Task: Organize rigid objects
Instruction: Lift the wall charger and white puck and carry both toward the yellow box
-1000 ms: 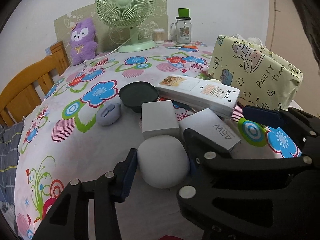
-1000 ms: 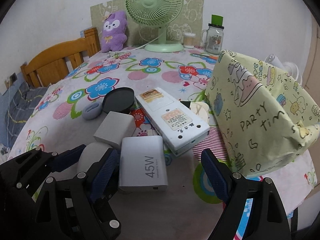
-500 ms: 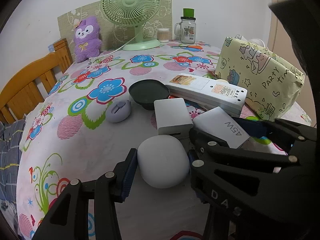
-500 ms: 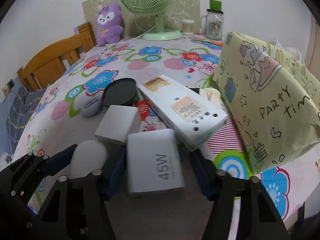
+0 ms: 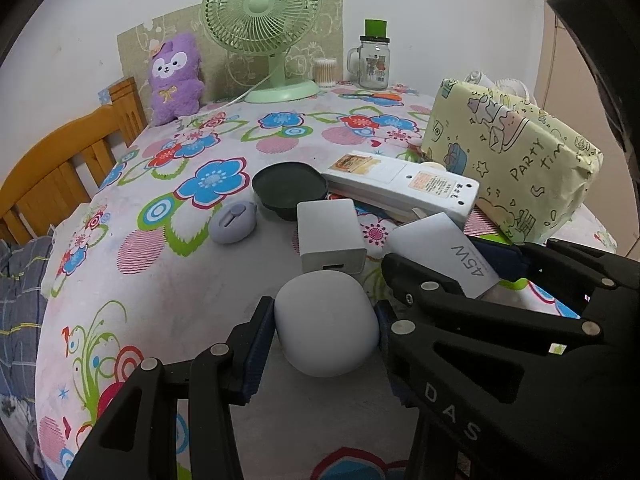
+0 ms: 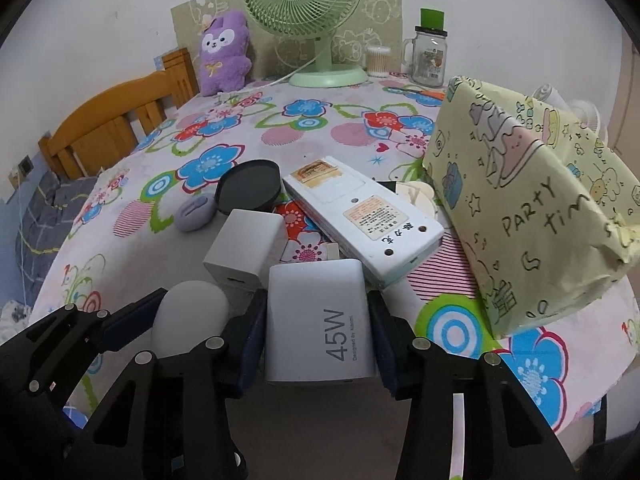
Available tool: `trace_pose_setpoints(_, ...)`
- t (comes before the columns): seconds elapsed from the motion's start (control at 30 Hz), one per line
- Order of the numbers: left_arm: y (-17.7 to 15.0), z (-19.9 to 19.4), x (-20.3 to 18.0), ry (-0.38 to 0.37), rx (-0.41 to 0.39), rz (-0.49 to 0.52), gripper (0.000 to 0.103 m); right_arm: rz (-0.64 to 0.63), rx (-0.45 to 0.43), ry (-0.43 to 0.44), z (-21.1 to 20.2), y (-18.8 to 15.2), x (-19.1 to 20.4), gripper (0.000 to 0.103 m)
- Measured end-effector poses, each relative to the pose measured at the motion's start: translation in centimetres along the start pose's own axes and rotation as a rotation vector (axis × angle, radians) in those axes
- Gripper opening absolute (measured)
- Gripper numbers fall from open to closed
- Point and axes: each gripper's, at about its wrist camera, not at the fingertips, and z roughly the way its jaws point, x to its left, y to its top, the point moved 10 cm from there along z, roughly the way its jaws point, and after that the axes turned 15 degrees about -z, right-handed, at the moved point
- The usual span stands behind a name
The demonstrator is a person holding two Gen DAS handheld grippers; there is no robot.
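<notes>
My left gripper (image 5: 325, 330) is shut on a rounded white case (image 5: 326, 322) near the table's front edge; it also shows in the right wrist view (image 6: 188, 318). My right gripper (image 6: 318, 332) is shut on a white 45W charger (image 6: 320, 320), which lies just right of the case (image 5: 448, 254). Behind them lie a white square charger (image 6: 246, 248), a white power strip (image 6: 360, 216), a black round lid (image 6: 248, 190) and a small grey oval case (image 6: 194, 212).
A yellow wrapped "Party Time" box (image 6: 532, 200) stands at the right. A green fan (image 6: 308, 12), a purple plush (image 6: 224, 56), a glass jar (image 6: 428, 56) and a cotton swab tub stand at the back. A wooden chair (image 6: 112, 128) is at the left.
My right gripper moved forward and closed its fingers around the 45W charger. My left gripper stayed around the rounded white case and now presses on both its sides.
</notes>
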Motion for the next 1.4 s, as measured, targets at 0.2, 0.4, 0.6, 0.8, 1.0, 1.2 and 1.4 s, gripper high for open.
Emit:
trace_pose_setpoints(0.2,0.7,-1.4,-0.3,0.000,-0.017,-0.021,0.052,-0.011,-0.025,0.003,-1.6,0.6,-0.1,0.051)
trace_pose_setpoints(0.4,1.6,-2.8,-0.2,0.005,-0.043,-0.033,0.052,-0.016,-0.055,-0.002,-3.3,1.6,-0.3,0.051)
trace_pose_setpoints(0.6,2.6,-3.9,-0.1,0.012,-0.059,-0.048,0.052,-0.011,-0.070,-0.020,-4.7,2.4,-1.2,0.051)
trace_pose_setpoints(0.8,3.8,-5.1,-0.7,0.011,-0.087,-0.042,0.052,-0.012,-0.093,-0.030,-6.1,3.3,-2.0,0.051)
trace_pose_setpoints(1.0,5.0,-5.8,-1.4,0.014,-0.087,-0.041,0.052,-0.006,-0.101,-0.030,-7.0,4.2,-2.7,0.051)
trace_pose_setpoints(1.2,6.1,-6.9,-2.2,0.014,-0.114,-0.036,0.052,-0.010,-0.130,-0.044,-8.3,5.4,-3.6,0.051)
trace_pose_setpoints(1.4,7.4,-7.6,-3.1,0.017,-0.135,-0.038,0.052,-0.011,-0.157,-0.052,-9.6,6.5,-4.7,0.051)
